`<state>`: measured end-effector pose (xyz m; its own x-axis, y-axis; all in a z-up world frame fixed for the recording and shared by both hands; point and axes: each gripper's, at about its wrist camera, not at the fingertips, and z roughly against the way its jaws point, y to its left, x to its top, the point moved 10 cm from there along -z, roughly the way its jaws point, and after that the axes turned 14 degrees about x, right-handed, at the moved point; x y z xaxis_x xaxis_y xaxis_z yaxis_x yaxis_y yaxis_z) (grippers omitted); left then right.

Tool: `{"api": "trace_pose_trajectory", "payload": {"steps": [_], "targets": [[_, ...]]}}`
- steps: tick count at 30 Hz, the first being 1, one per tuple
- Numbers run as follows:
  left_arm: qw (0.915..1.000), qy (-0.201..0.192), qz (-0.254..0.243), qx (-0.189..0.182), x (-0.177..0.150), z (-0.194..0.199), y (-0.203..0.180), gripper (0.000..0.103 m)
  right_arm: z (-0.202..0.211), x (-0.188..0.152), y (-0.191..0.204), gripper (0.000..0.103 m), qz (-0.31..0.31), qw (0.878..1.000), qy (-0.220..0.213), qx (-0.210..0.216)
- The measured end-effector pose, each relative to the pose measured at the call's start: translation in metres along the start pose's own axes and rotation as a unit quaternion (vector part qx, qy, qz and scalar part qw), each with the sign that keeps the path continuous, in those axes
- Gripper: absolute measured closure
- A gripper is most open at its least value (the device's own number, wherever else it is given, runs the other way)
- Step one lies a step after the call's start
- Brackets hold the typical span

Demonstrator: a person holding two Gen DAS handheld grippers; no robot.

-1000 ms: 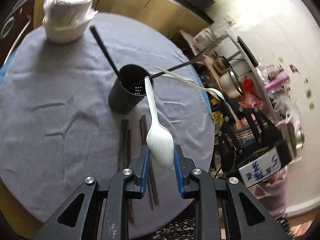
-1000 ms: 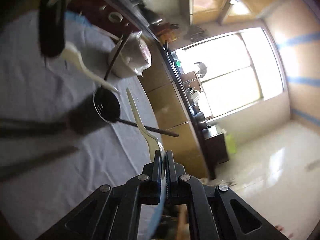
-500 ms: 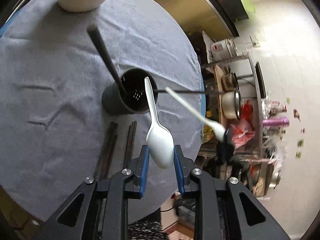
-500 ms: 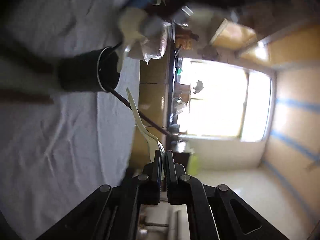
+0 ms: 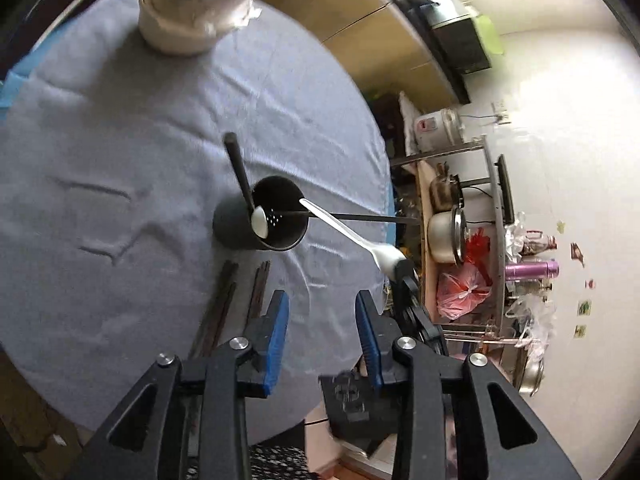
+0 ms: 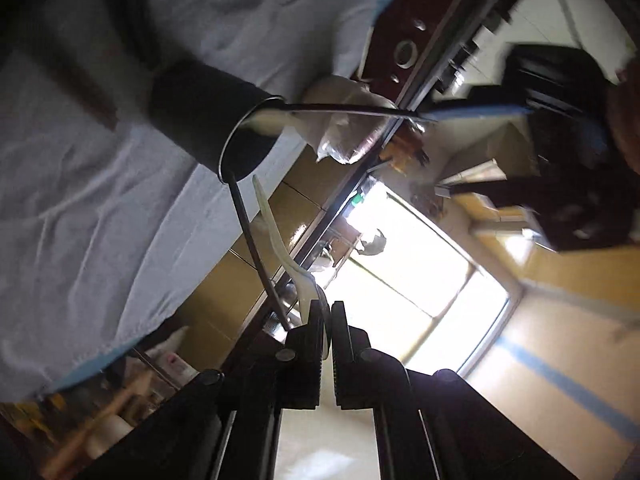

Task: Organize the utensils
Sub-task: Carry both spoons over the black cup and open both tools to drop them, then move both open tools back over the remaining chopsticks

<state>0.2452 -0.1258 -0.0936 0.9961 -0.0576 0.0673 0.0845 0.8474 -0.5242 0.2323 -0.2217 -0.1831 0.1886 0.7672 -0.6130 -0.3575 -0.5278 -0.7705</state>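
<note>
Left wrist: white plastic spoon (image 5: 259, 222) inside black holder (image 5: 264, 220).

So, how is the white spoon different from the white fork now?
The white spoon sits in the black holder, free; the white fork is outside, clamped in the right tool. Only the spoon's bowl shows, while the fork's long handle reaches toward the holder's rim. Both are white plastic.

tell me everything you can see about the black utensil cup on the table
The black utensil cup is a dark, matte cylinder with small drain holes in its floor. It stands upright on the grey tablecloth near the table's edge. A black-handled utensil leans out of it, a thin dark rod rests across its rim, and a white spoon lies inside. No gripper touches it.
</note>
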Motion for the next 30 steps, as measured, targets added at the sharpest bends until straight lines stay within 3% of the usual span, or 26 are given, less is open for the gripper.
{"api": "trace_pose_trajectory", "payload": {"steps": [4,6,7,10,15,17,19,20,22,23,25,28,29,30], "targets": [[0.9987,-0.044,-0.020,0.012,-0.013,0.028,0.019,0.060,-0.011,0.014,0.000,0.099,0.041,0.999,-0.003,-0.009],[0.9973,-0.064,-0.031,0.021,-0.022,0.038,0.028,0.060,-0.014,0.023,-0.001,0.092,0.055,0.998,-0.010,-0.016],[0.9965,-0.072,-0.035,0.025,-0.024,0.041,0.031,0.059,-0.017,0.026,-0.001,0.080,0.058,0.998,-0.006,-0.011],[0.9921,-0.104,-0.044,0.055,-0.035,0.051,0.053,0.059,-0.016,0.033,-0.009,0.015,0.052,0.998,-0.009,-0.038],[0.9855,-0.134,-0.053,0.091,-0.063,0.045,0.087,0.059,-0.002,0.021,-0.025,0.015,-0.056,0.998,-0.006,-0.021],[0.9806,-0.154,-0.056,0.108,-0.073,0.041,0.097,0.059,0.003,0.003,-0.028,0.015,-0.125,0.992,0.015,-0.009],[0.9712,-0.182,-0.061,0.141,-0.083,0.033,0.107,0.057,0.015,-0.015,-0.028,0.015,-0.214,0.976,0.026,0.015],[0.9670,-0.192,-0.063,0.156,-0.088,0.029,0.114,0.055,0.024,-0.024,-0.026,0.015,-0.269,0.962,0.027,0.036],[0.9578,-0.208,-0.063,0.188,-0.099,0.016,0.123,0.050,0.040,-0.039,-0.017,0.015,-0.379,0.921,0.024,0.083],[0.9544,-0.213,-0.066,0.199,-0.103,0.012,0.125,0.050,0.049,-0.045,-0.010,0.015,-0.440,0.891,0.021,0.111],[0.9472,-0.213,-0.081,0.226,-0.115,-0.004,0.127,0.049,0.064,-0.053,0.010,0.014,-0.548,0.819,0.006,0.169],[0.9426,-0.197,-0.102,0.250,-0.127,-0.029,0.126,0.049,0.083,-0.056,0.051,0.016,-0.694,0.673,-0.019,0.254],[0.9413,-0.192,-0.106,0.256,-0.130,-0.036,0.127,0.049,0.092,-0.054,0.065,0.017,-0.740,0.610,-0.038,0.280],[0.9401,-0.189,-0.109,0.262,-0.135,-0.043,0.127,0.049,0.100,-0.048,0.075,0.017,-0.765,0.572,-0.052,0.293]]}}
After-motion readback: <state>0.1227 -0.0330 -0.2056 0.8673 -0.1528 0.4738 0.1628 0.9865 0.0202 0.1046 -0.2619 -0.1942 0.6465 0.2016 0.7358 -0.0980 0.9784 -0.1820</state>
